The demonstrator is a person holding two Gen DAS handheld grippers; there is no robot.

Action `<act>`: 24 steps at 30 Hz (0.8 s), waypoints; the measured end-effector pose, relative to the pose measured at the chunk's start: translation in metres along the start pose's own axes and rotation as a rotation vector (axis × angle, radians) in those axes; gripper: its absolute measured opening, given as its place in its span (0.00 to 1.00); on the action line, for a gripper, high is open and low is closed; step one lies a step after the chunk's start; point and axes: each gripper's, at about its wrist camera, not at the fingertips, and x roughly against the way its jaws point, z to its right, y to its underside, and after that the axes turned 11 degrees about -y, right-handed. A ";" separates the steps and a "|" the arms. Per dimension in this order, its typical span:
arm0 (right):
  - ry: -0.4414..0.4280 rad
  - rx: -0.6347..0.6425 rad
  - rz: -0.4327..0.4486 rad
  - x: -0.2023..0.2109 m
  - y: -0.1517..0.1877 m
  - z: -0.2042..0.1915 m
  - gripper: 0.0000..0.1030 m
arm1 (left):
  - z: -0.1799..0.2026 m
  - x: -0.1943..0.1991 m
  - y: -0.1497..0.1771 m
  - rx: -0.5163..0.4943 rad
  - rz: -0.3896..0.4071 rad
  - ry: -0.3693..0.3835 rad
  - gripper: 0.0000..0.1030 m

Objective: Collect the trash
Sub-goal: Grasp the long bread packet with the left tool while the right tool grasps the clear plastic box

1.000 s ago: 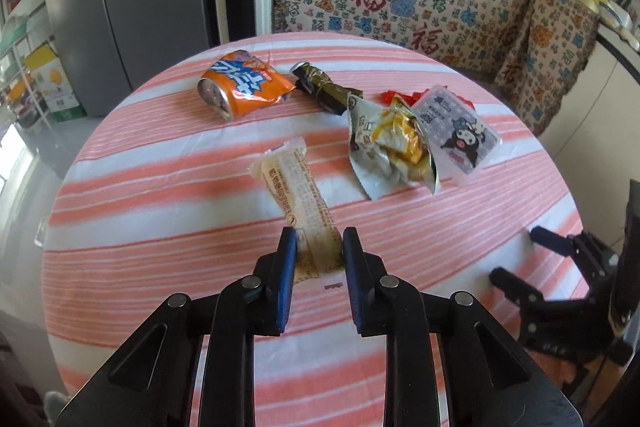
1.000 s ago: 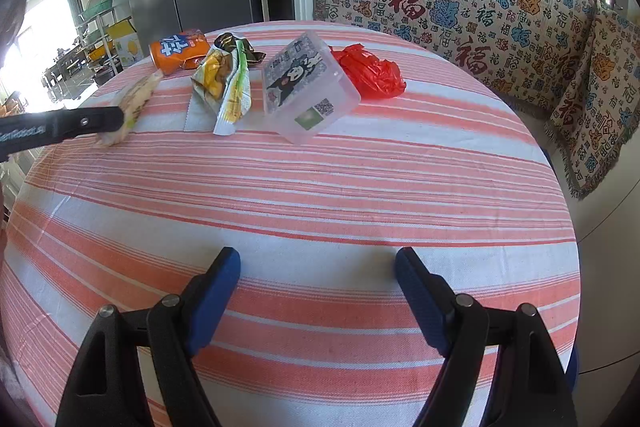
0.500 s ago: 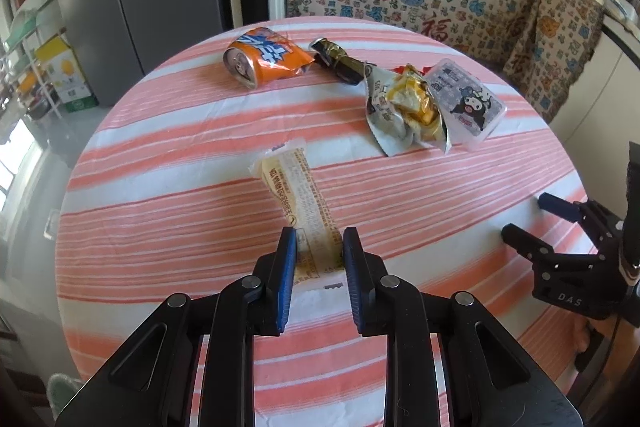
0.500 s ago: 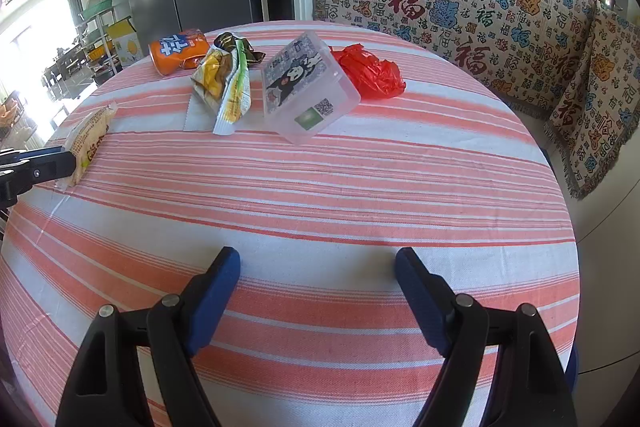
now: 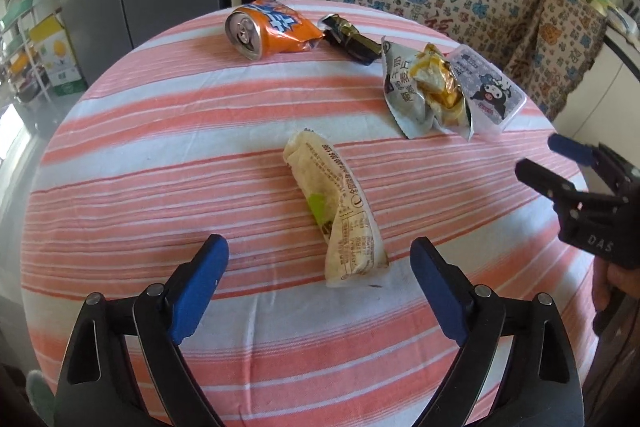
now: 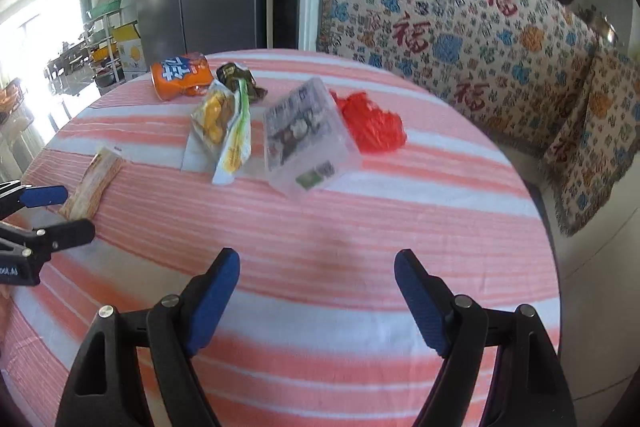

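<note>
Lying flat on the striped desk [image 5: 120, 155], the cream snack wrapper [image 5: 338, 211] sits between the wide-apart jaws of the left gripper [image 5: 318, 259], touching neither finger. Right gripper [image 6: 316, 275]: jaws also spread wide, holding nothing, over bare cloth near the desk's edge. Farther back: crushed orange can [image 5: 266, 27] on its side, dark crumpled wrapper [image 5: 352, 39] just beside it, silver-yellow chip bag [image 5: 424, 93] overlapping a clear plastic box [image 5: 492, 95]. Red plastic bag [image 6: 372, 125] lies just behind the box.
</note>
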 end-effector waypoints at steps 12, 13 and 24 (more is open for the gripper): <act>0.056 0.059 -0.140 -0.059 -0.059 -0.004 0.65 | 0.018 0.000 0.007 -0.099 0.009 -0.071 0.95; 0.030 0.012 -0.145 -0.055 -0.056 0.001 0.65 | 0.018 0.000 0.007 -0.097 0.006 -0.069 0.95; -0.192 -0.279 -0.269 0.007 0.030 0.013 0.66 | -0.013 0.018 0.017 -0.053 -0.023 -0.011 0.95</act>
